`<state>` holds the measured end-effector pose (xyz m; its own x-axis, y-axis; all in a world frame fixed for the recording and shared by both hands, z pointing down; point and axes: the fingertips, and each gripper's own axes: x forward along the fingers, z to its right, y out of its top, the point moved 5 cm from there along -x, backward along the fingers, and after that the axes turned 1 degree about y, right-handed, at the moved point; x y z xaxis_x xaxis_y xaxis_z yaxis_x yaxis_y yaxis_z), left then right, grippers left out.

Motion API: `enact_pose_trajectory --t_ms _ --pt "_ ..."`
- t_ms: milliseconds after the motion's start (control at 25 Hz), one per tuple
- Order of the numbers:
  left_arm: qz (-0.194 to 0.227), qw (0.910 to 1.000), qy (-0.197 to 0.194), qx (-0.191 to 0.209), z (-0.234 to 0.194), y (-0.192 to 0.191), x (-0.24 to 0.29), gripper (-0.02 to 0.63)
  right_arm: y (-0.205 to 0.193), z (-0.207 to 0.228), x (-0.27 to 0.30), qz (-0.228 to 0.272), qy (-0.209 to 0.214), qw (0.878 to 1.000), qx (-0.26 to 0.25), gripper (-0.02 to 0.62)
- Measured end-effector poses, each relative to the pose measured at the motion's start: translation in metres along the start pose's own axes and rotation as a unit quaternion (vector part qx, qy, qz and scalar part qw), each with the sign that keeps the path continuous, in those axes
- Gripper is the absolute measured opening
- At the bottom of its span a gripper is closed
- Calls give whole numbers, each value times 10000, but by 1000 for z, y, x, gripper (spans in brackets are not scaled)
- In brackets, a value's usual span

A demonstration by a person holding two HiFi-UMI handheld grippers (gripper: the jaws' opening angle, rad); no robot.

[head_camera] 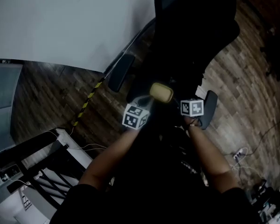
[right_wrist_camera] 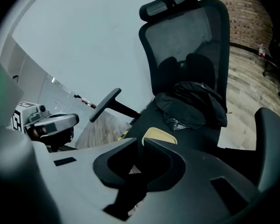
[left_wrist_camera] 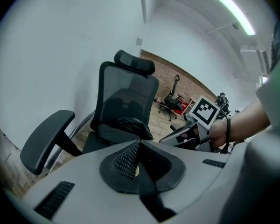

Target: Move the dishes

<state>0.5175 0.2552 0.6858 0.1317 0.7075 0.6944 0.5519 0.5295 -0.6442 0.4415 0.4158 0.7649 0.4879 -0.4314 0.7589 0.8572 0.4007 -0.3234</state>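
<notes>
The person's forearms (head_camera: 210, 160) carry both tools. On the left tool (left_wrist_camera: 139, 144), the jaws are together with nothing visible between them. On the right tool (right_wrist_camera: 143, 141), the jaws are narrowly apart. The yellow dish (right_wrist_camera: 160, 135) lies just beyond its tips, on the seat of the black chair (right_wrist_camera: 191, 45).

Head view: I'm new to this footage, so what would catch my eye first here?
The pale yellow, rounded dish stands out brightest, lying mid-frame on the seat of the big black mesh office chair. Left of the chair, a yellow-and-black striped tape runs across the brown wooden floor.
</notes>
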Motion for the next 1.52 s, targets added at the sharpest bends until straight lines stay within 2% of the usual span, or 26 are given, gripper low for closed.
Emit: enact_pose_trajectory --t_ms 120,520,1120,1520 --pt "-128 9998 -118 29 -19 -3 12 -9 -5 20 27 -152 -174 9991 348 62" --pt "-551 9973 -474 126 -47 -37 61 -9 -40 82 97 -461 -353 9921 1113 86" --pt "-968 9927 -704 116 -72 -67 116 -9 -74 144 173 -818 -525 9803 1718 87" --pt "-1105 9909 -738 198 -86 -72 124 -9 -81 156 198 -989 -540 9763 1847 87"
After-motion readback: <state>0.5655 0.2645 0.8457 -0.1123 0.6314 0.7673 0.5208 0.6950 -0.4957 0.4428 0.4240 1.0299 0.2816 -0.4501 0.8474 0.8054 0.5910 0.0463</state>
